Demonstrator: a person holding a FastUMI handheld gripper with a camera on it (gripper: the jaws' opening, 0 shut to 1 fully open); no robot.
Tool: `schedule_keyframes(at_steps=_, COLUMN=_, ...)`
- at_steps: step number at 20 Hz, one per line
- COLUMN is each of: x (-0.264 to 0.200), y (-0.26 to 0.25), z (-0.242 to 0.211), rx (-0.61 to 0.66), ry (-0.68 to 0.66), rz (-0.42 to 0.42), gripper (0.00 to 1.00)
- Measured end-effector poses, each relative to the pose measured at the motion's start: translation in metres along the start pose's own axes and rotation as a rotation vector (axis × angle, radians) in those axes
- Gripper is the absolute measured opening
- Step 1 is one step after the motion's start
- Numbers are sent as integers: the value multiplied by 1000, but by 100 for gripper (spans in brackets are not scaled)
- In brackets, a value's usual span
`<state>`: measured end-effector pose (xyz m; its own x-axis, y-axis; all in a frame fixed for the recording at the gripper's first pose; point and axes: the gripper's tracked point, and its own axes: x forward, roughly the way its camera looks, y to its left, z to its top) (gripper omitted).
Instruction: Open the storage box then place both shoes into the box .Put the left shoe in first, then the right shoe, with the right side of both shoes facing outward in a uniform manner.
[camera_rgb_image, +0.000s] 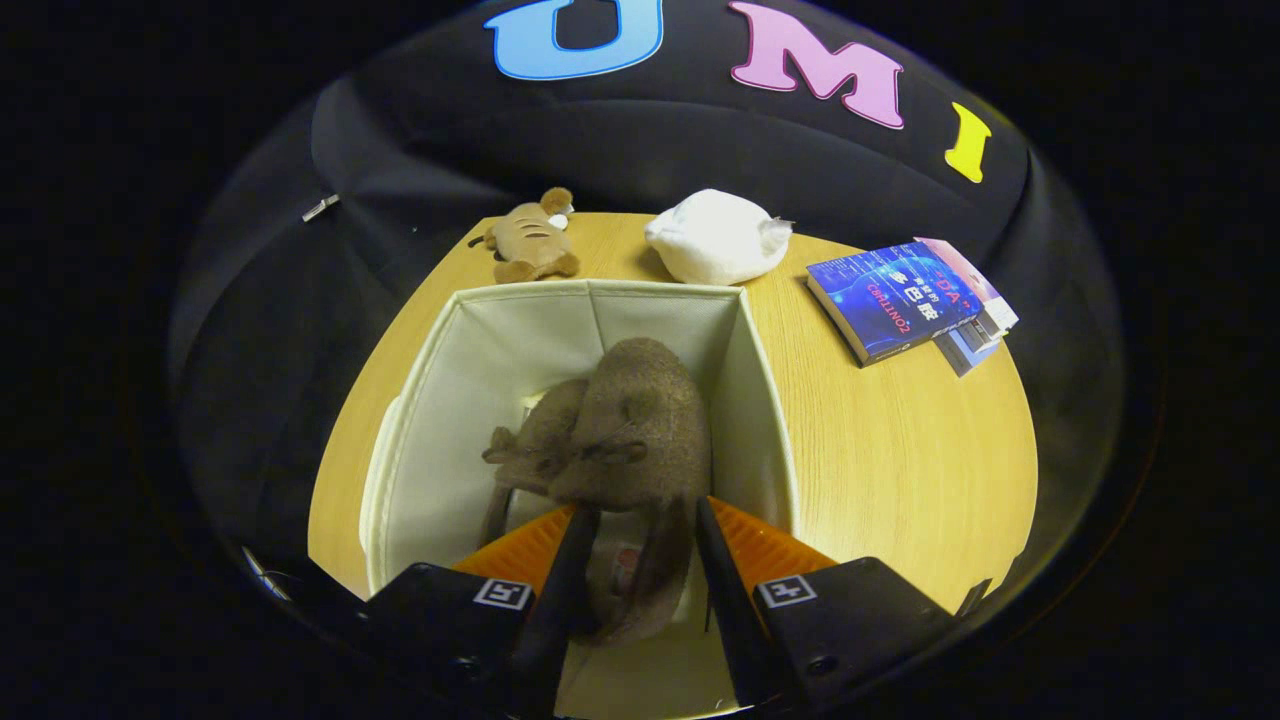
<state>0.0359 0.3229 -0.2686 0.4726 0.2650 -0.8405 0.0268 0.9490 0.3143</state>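
The gripper (640, 515) was held over the open box (770, 400), its fingers set narrowly around the heel of the nearer shoe (640, 420); whether both pads pressed on that heel could not be told. This shoe lay inside the box toward its right wall, toe pointing to 12 o'clock. A second shoe (535, 445) was seen just beside it at 9 o'clock, touching it, also inside the box. The box stood on a table (900, 450). Beyond the box, a plush toy (530, 245) lay at 11 o'clock, a white bundle (715, 235) at 12 o'clock, and books (905, 295) at 2 o'clock.
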Motion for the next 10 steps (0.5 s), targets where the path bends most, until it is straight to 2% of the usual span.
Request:
schedule_keyframes(at_steps=1, x=-4, y=0, z=3, rx=1, ry=-5, rz=6, gripper=81)
schedule_keyframes(at_steps=3, x=-11, y=1, z=9, rx=-3, ry=-25, rz=11, gripper=95)
schedule_keyframes(at_steps=8, x=-34, y=-7, z=30, rx=7, ry=-121, rz=46, gripper=99)
schedule_keyframes(at_steps=10, x=-49, y=-11, z=45, rx=7, ry=-193, rz=91, gripper=99)
